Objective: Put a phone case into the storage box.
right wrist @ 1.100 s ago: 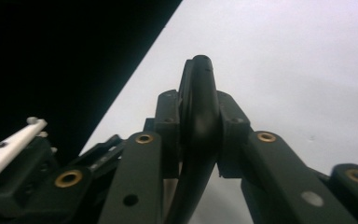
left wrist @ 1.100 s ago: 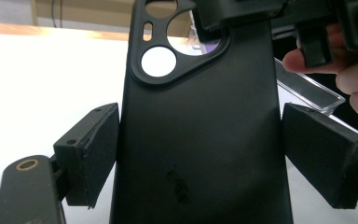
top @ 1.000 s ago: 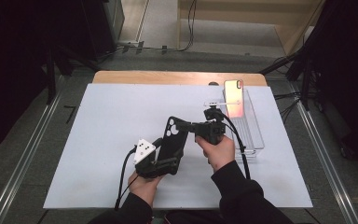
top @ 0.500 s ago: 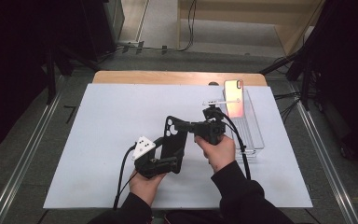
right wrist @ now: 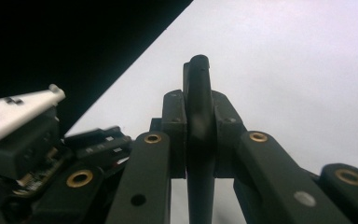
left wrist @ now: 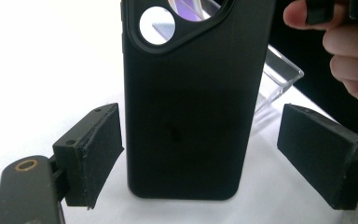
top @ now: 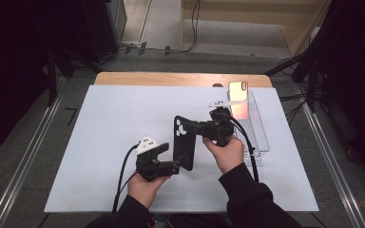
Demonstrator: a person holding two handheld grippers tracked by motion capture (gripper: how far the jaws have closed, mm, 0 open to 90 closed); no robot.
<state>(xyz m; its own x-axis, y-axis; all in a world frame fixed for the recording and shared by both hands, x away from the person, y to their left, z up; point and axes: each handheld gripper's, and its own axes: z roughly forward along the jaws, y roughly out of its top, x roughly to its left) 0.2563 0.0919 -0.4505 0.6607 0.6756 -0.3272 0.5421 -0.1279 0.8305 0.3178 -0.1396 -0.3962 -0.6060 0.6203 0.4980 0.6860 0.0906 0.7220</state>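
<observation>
A black phone case (top: 183,142) stands upright on its short end over the white table, camera cut-out at the top. My right gripper (top: 200,128) is shut on its upper right edge; in the right gripper view both pads squeeze the thin case (right wrist: 198,84) edge-on. My left gripper (top: 171,167) is at the case's lower end, open. In the left gripper view the case (left wrist: 191,116) stands between the two pads (left wrist: 93,158). The left pad is very near its edge, and a clear gap separates the right pad from it.
A phone (top: 238,99) with a reflective pinkish screen leans in a clear acrylic tray (top: 256,135) at the right of the white mat (top: 100,123). The hand holding the right gripper (left wrist: 349,46) is close behind the case. A wooden table edge (top: 171,79) runs along the back.
</observation>
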